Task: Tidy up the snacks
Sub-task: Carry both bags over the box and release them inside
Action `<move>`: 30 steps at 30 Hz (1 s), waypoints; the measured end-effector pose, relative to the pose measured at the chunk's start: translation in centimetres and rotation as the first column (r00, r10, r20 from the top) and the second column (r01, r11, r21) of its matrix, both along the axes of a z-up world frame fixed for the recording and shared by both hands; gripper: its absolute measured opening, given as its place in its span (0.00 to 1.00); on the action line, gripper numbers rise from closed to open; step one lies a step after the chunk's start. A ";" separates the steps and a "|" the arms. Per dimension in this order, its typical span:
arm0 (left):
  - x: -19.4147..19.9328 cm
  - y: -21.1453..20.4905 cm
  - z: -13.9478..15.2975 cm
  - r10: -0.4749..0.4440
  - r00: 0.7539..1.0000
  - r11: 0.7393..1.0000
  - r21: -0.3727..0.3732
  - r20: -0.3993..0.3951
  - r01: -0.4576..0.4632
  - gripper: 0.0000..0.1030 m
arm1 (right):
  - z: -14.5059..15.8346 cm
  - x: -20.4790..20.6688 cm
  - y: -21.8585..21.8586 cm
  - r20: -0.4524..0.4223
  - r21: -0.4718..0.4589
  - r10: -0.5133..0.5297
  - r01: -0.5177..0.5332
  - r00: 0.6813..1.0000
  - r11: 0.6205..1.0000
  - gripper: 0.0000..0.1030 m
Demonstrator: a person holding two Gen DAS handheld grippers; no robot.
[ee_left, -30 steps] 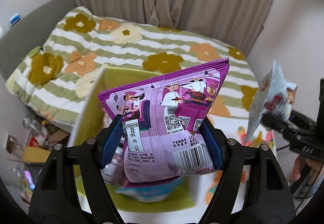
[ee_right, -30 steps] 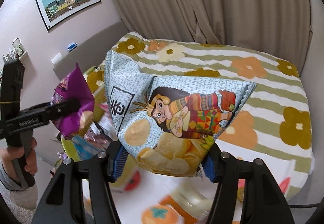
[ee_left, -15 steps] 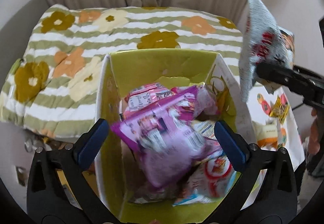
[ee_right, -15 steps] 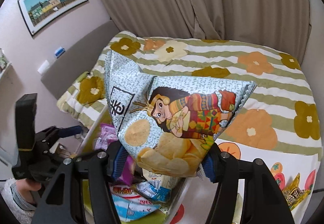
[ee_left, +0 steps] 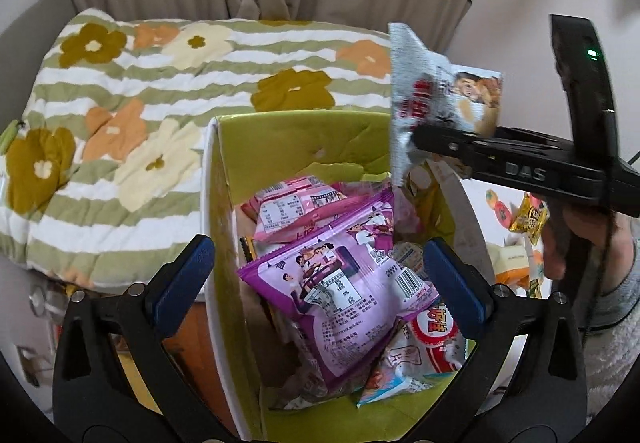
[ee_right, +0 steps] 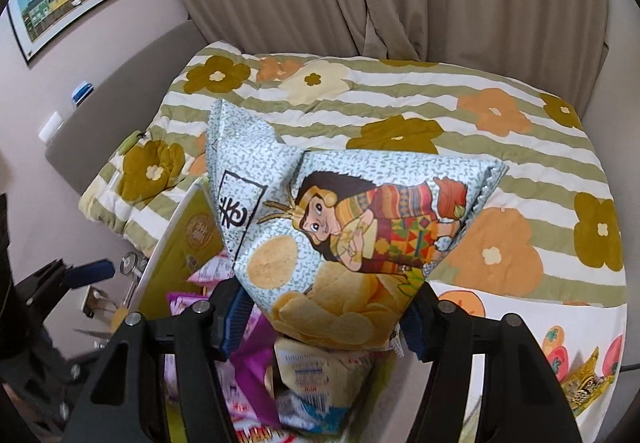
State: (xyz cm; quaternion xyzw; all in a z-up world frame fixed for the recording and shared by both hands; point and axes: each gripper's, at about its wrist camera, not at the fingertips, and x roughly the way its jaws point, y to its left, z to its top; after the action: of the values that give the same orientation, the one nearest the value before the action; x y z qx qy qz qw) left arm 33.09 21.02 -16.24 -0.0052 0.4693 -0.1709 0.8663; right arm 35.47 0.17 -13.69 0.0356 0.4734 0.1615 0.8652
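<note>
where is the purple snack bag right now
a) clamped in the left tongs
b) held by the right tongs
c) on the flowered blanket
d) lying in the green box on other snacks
d: the purple snack bag lies on other packets inside the green box, with the left tongs open around it, not touching.

Left claw (ee_left: 320,275) dropped purple packet (ee_left: 340,283) into box (ee_left: 224,203).

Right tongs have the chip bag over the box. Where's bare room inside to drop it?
Free: bare green floor along the far wall of the box, beyond the pink packet. Crowded: the middle and near end, where the purple bag lies on a pile between the open left tongs. The chip bag hangs at the right rim.
</note>
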 end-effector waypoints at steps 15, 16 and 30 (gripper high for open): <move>-0.3 0.4 -0.6 0.008 1.000 1.000 -0.004 -0.020 -0.008 1.00 | -0.7 -0.5 0.8 0.078 0.001 -0.056 0.056 0.995 0.998 0.97; -0.3 0.4 -0.7 0.008 1.000 1.000 -0.004 -0.022 -0.008 1.00 | -0.7 -0.7 0.9 0.076 0.004 -0.057 0.057 0.996 0.998 0.97; -4.5 -1.7 2.1 0.034 0.998 0.999 0.019 0.054 -0.035 1.00 | 3.1 -5.2 -0.6 0.122 0.032 -0.050 0.047 0.991 0.998 0.97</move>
State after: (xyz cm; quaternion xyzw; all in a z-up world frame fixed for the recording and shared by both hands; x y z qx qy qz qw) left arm 28.62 19.32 -14.13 -0.0002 0.4476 -0.1511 0.8814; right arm 30.23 -0.45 -10.61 0.0495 0.4159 0.1492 0.8957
